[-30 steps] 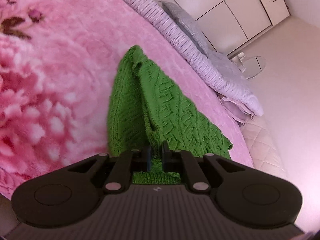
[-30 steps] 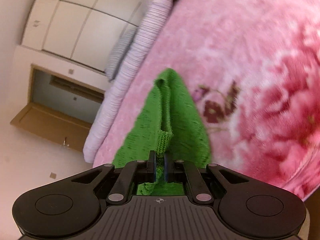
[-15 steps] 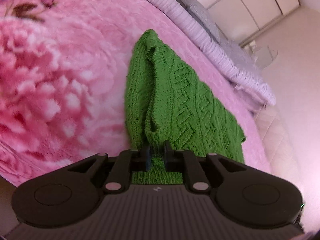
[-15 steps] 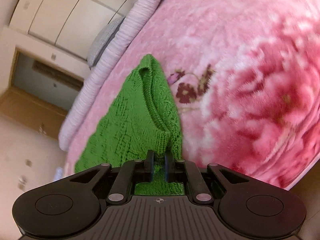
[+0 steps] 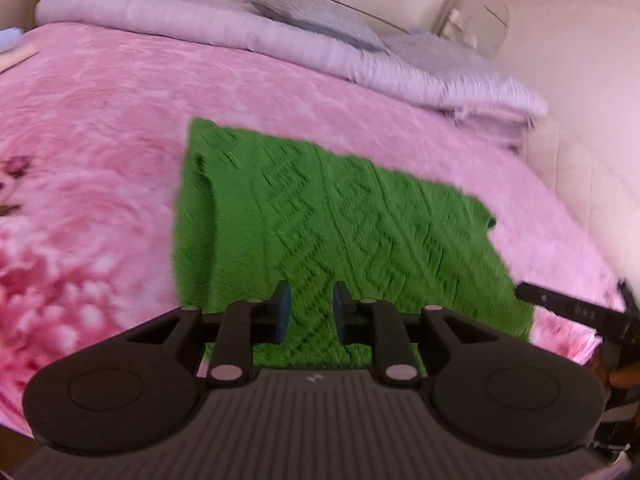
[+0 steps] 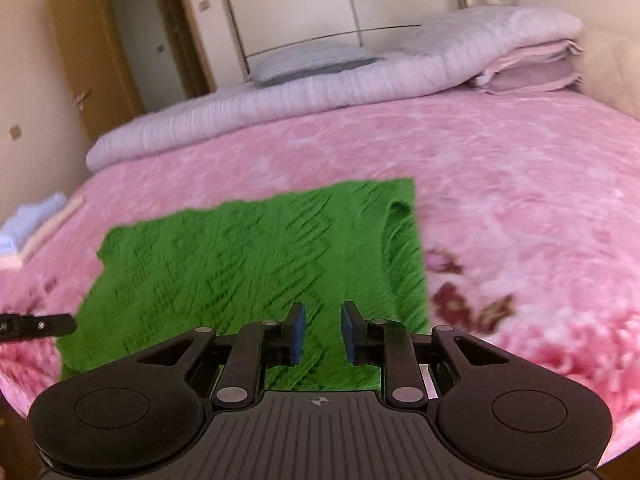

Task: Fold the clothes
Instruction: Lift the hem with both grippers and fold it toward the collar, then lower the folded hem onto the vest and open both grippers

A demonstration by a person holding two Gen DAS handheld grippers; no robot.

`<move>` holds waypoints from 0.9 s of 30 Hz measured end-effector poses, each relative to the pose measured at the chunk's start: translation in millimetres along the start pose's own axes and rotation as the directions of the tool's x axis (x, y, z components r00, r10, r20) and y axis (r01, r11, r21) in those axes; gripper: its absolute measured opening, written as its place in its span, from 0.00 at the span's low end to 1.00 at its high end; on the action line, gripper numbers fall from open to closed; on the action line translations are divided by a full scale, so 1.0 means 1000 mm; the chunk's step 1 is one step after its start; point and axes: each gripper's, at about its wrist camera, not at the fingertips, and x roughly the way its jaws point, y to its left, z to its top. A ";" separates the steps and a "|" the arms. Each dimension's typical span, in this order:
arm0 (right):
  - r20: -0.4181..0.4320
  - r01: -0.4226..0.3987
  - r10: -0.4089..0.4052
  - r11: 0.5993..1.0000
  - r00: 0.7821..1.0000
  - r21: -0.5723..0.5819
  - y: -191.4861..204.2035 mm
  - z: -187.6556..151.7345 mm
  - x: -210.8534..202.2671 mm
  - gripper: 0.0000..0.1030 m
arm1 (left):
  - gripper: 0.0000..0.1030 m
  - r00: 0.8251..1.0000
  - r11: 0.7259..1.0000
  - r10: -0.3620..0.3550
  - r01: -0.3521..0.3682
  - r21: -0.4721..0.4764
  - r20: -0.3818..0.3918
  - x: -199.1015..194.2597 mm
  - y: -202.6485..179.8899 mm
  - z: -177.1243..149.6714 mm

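Opening claws (two) [image 5: 308, 312] [image 6: 322, 334] above one sweater [image 5: 320, 220]

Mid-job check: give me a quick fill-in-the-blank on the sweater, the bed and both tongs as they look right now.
1. The knitted sweater is ____ in colour.
2. It lies flat on a ____ floral blanket.
3. The left tongs and right tongs grip ____.
4. Behind the folded quilt lies a grey ____.

Missing words: green; pink; nothing; pillow

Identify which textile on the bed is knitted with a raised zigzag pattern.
The green sweater, lying flat on the pink floral blanket. The blanket is plush and flowered; the pale quilt rolled behind is ribbed.
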 end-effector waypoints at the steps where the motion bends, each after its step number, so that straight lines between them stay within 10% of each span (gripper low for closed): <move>1: -0.025 0.016 -0.017 0.999 1.000 -0.036 0.003 -0.007 0.009 0.23 | 0.16 1.000 1.000 0.010 -0.010 0.019 -0.017 0.007 0.000 -0.006; 6: -0.074 -0.007 -0.005 0.988 0.997 -0.157 -0.006 -0.022 0.002 0.23 | 0.16 0.998 0.999 -0.022 0.024 0.043 -0.055 0.002 0.018 -0.019; 12: -0.103 -0.074 0.059 0.987 0.993 -0.145 -0.024 0.036 0.007 0.23 | 0.11 0.999 0.992 -0.027 0.025 0.122 0.017 -0.009 0.025 0.043; 19: 0.006 -0.058 0.061 0.965 0.998 -0.256 -0.027 0.106 0.089 0.23 | 0.13 0.989 0.979 0.023 -0.051 0.196 0.145 0.065 0.048 0.125; 27: -0.040 -0.096 0.089 0.963 0.995 -0.251 -0.085 0.091 0.160 0.22 | 0.08 0.996 0.989 0.025 -0.036 0.141 0.080 0.131 0.105 0.106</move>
